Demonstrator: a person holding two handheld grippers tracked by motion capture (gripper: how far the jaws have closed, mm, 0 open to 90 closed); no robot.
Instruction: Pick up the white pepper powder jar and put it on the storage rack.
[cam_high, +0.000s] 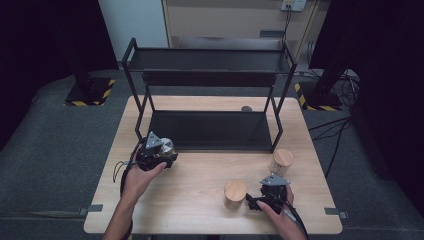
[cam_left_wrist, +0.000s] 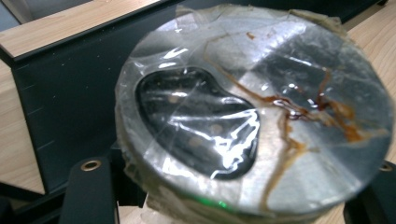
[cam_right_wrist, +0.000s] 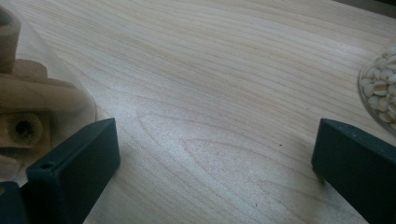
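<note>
My left gripper (cam_high: 159, 154) is shut on a jar with a silver lid (cam_high: 167, 146), held just in front of the left corner of the black rack's lower shelf (cam_high: 210, 131). The left gripper view puts the film-covered lid (cam_left_wrist: 261, 116) close up, crossed by brown streaks, with the jaws low at either side of it. Near the table's front right, my right gripper (cam_high: 266, 196) stands open between two wooden-lidded jars. One jar (cam_high: 235, 192) holds wooden pieces (cam_right_wrist: 28, 107). The other jar (cam_high: 283, 161) holds pale nuts (cam_right_wrist: 380, 88). Only bare table lies between the right gripper (cam_right_wrist: 215, 140) jaws.
The two-tier black metal rack has its top shelf (cam_high: 210, 60) high at the back, and its posts stand at the table's sides. A small dark round object (cam_high: 246, 108) lies behind the rack. The wooden table (cam_high: 200, 185) ends at grey floor on all sides.
</note>
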